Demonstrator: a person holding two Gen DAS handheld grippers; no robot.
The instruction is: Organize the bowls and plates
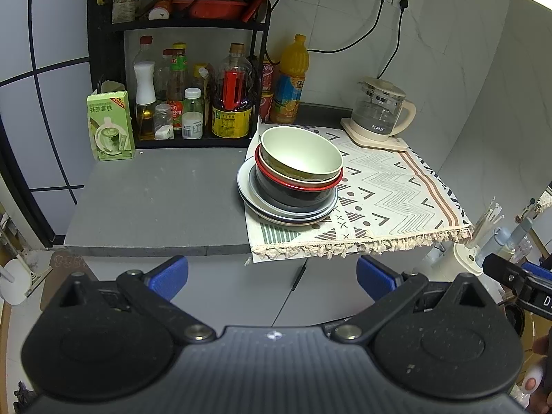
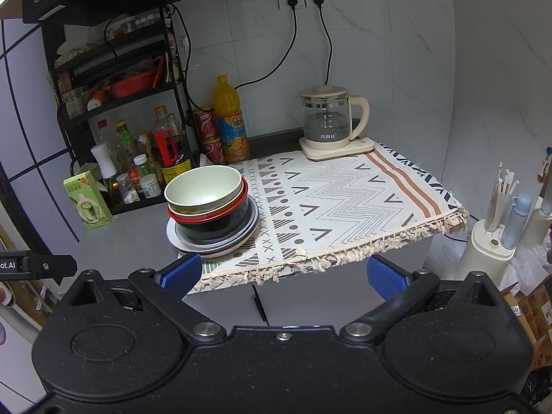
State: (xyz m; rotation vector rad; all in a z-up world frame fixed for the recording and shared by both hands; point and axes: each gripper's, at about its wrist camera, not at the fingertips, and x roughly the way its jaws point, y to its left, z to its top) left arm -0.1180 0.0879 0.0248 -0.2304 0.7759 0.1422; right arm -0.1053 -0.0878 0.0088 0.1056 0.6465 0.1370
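Observation:
One stack of dishes stands on the left edge of the patterned cloth [image 1: 390, 186] [image 2: 345, 193]. A pale green bowl [image 1: 300, 153] [image 2: 203, 186] tops it, nested in a red-rimmed bowl [image 1: 303, 184] [image 2: 207, 215] and a dark bowl [image 1: 296, 196] [image 2: 214, 227], all resting on blue-grey plates [image 1: 269, 208] [image 2: 248, 229]. My left gripper [image 1: 272, 276] hangs open and empty in front of the counter edge, well short of the stack. My right gripper [image 2: 284, 274] is open and empty too, before the cloth's fringe, with the stack to its upper left.
A black rack [image 1: 114, 27] [image 2: 69, 103] with sauce bottles fills the back left. A green carton [image 1: 110, 126] [image 2: 88, 200], an orange juice bottle [image 1: 291, 79] [image 2: 231, 117] and a glass kettle [image 1: 383, 110] [image 2: 327, 120] stand on the grey counter [image 1: 162, 200]. A straw holder [image 2: 493, 238] is at right.

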